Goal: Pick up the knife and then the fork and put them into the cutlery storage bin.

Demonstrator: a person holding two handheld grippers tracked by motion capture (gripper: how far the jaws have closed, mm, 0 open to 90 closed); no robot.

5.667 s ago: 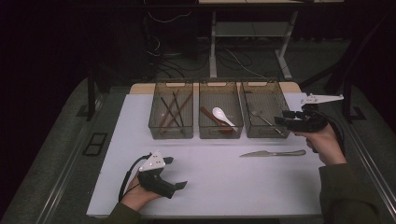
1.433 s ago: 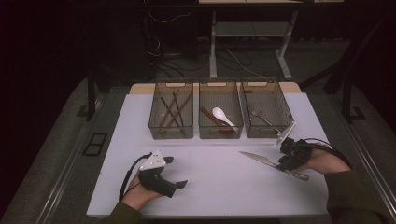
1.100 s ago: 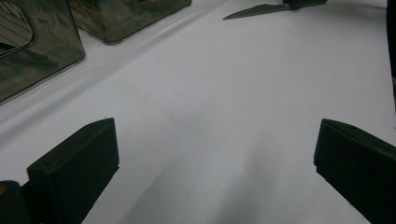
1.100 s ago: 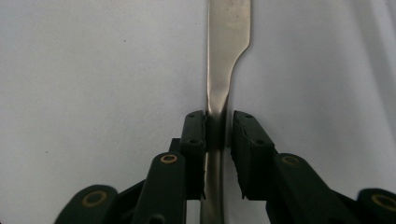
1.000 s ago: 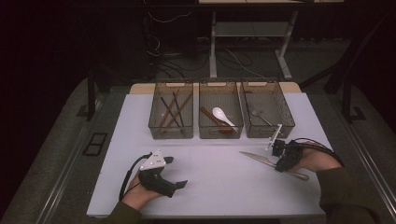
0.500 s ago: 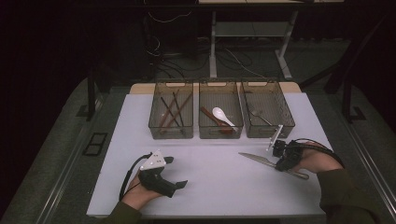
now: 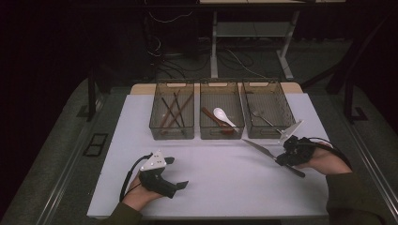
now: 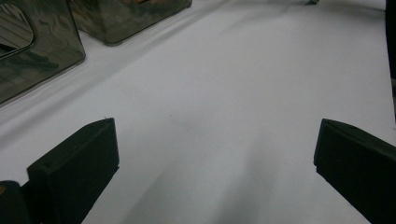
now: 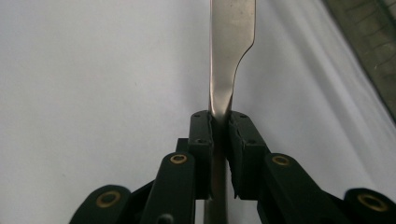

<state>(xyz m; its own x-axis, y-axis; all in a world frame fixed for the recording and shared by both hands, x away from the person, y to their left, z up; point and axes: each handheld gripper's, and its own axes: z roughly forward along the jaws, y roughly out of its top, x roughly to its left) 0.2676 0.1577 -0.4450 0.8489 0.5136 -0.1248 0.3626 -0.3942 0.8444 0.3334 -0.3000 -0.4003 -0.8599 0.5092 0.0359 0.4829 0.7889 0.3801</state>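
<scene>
The knife [image 9: 232, 51] is smooth bare metal with a dull satin sheen, and the right hand-held gripper [image 9: 219, 140] that clamps it is matt black plastic set with small brass-coloured rivets. The tabletop [image 7: 225, 178] is covered by a smooth, matt white sheet. The three bins [image 7: 222, 133] along its far edge are smoky, glossy see-through plastic; the left hand-held gripper [image 8: 215, 158] has the same matt black plastic.

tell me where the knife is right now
In the high view the knife is clamped in the right claw at the table's right, just before the rightmost bin.
</scene>
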